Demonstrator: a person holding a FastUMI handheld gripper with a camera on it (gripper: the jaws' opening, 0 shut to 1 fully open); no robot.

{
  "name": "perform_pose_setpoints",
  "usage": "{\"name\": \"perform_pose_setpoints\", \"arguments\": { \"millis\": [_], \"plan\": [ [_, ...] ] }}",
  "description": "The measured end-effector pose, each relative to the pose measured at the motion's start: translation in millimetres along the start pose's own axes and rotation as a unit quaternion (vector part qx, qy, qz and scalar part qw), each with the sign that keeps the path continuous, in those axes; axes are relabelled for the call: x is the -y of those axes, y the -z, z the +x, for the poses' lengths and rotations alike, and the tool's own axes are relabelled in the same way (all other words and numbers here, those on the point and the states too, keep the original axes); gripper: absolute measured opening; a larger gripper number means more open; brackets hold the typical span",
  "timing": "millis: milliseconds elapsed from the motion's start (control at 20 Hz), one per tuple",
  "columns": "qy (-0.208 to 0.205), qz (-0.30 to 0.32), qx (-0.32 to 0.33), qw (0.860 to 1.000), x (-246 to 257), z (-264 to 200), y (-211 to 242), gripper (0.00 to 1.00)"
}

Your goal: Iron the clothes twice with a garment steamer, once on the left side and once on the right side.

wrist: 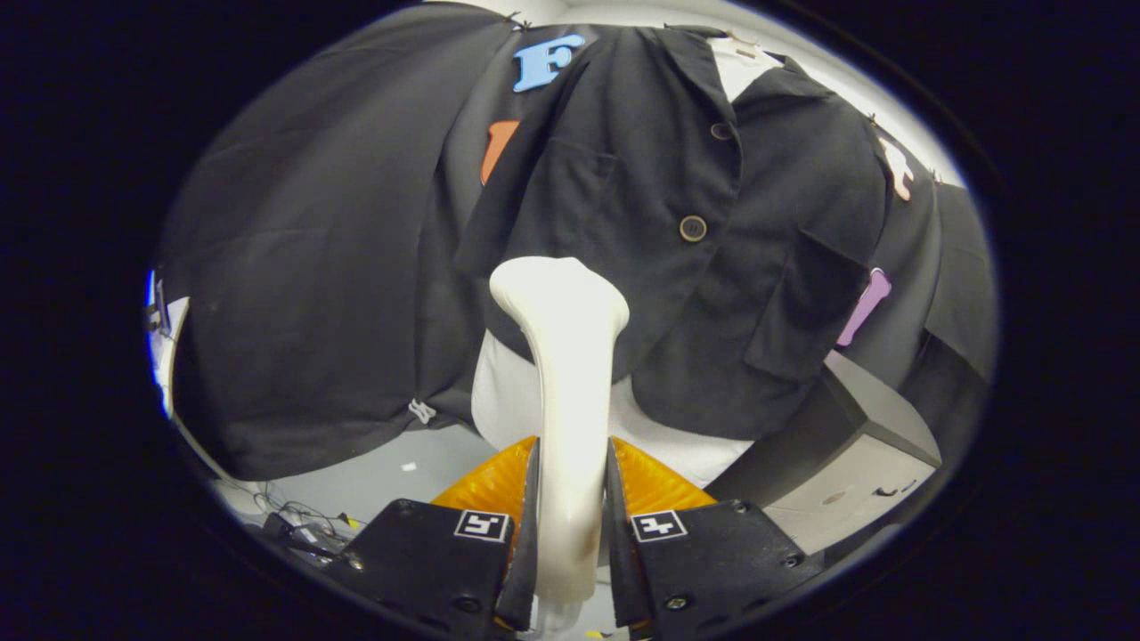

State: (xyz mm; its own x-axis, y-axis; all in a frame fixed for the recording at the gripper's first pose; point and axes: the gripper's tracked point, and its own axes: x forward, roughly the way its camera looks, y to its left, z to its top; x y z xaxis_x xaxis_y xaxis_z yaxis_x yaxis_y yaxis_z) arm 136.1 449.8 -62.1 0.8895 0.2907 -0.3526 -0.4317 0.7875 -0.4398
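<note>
Gripper (570, 534) fingers clamp steamer (567, 374) handle. Head near jacket (641, 223) hem (contact unclear). Risk: smooth handle twists in grip, head drifts off cloth, pass misses.

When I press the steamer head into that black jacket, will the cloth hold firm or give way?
The black button-front jacket will probably give way: it hangs loose in soft folds. Its hem may swing aside, since it drapes free over a white form. The smooth white plastic steamer could slip, though the tongs clamp its handle from both sides.
</note>
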Motion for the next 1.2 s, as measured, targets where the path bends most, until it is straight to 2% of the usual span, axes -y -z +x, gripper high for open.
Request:
{"name": "perform_pose_setpoints", "arguments": {
  "millis": [350,700,1200],
  "plan": [
    [-0.002,0.013,-0.033,0.999,4,-3,28,0.37],
    [-0.010,0.036,-0.034,0.999,8,-24,32,0.36],
    [0.032,0.091,-0.035,0.995,58,-88,52,0.36]
  ]
}}
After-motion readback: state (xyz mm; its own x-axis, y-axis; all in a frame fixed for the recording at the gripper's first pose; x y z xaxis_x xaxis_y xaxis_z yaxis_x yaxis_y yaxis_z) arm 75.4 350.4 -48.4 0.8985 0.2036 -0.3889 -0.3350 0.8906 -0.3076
